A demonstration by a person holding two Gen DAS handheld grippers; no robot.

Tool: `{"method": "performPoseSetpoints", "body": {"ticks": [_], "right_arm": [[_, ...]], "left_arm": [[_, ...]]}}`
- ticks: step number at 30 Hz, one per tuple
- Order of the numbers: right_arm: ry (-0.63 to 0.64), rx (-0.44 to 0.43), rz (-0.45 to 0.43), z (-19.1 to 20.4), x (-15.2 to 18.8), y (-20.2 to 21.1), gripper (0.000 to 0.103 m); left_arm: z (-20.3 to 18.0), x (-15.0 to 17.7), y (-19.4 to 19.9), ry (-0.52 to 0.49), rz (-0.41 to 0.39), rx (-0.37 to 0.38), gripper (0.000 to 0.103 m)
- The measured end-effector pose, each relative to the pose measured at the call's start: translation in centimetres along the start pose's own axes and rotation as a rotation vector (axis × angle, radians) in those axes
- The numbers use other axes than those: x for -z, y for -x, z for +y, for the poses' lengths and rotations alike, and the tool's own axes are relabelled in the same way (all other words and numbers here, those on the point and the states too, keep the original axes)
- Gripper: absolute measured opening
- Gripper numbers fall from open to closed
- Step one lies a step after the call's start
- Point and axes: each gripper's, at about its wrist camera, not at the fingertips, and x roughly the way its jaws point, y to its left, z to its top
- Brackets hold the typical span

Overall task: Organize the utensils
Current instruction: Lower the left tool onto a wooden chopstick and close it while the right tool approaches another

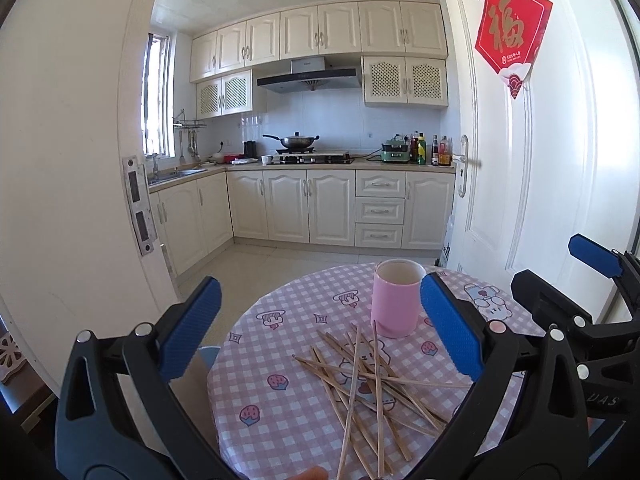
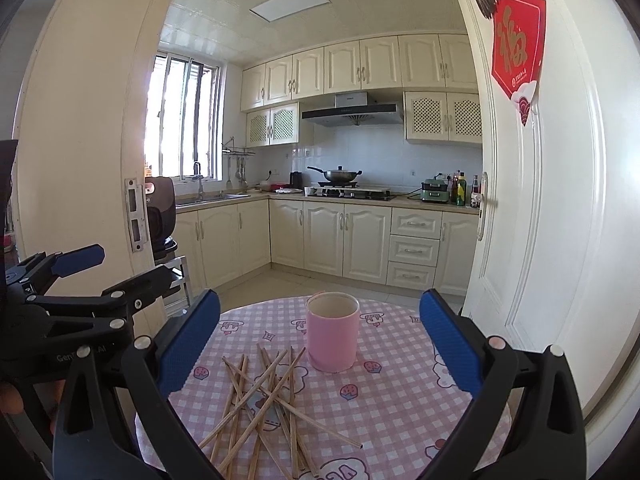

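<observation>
a pink cup [image 1: 396, 300] is seen upright on the round table [image 1: 280, 392], which is covered by a pink checked cloth, and a loose crossed heap of wooden chopsticks [image 1: 368, 384] is spread flat on the cloth just in front of the cup. the left gripper [image 1: 320, 328] is held above the near edge of the table, its blue-padded fingers [image 1: 192, 324] spread wide and empty with the cup framed between them. the right gripper [image 2: 320, 340] is held likewise before the cup, fingers [image 2: 450, 344] wide apart and nothing gripped.
</observation>
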Motion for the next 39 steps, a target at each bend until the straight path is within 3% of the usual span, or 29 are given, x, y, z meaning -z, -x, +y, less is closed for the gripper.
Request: {"method": "performPoseSetpoints", "body": {"ticks": [4,9,15,18,25,32,36,39], "right_arm": [[-0.011,0.012,0.056,-0.1,0.8,-1.6,0.096],[-0.040,-0.005,0.150,-0.6,2.4,-4.1,0.096],[-0.057,-0.001,0.274,-1.6,4.2,-7.2,0.096],[-0.084,-0.001,0.320,-2.3,5.3,-8.6,0.096],[-0.106,0.005,0.379,-3.7,7.0,-11.3,0.095],[-0.159,-0.034,0.455,-4.9,7.8,-14.2,0.079],[-0.168,-0.058,0.480,-5.1,7.8,-15.4,0.078],[-0.190,-0.086,0.500,-5.3,7.9,-16.3,0.075]], "left_arm": [[1.0,1.0,-2.2,0.020,0.084,-0.001,0.097],[2.8,2.7,-5.9,0.098,0.221,0.060,0.097],[2.3,5.3,-10.3,0.071,0.354,0.085,0.096],[1.5,6.1,-11.8,0.054,0.384,0.118,0.091],[0.0,7.1,-16.9,0.030,0.487,0.169,0.067],[-1.5,8.8,-21.7,0.011,0.619,0.199,0.038],[-2.1,9.2,-22.8,0.008,0.644,0.222,0.036],[-2.0,9.1,-23.3,0.019,0.659,0.234,0.029]]}}
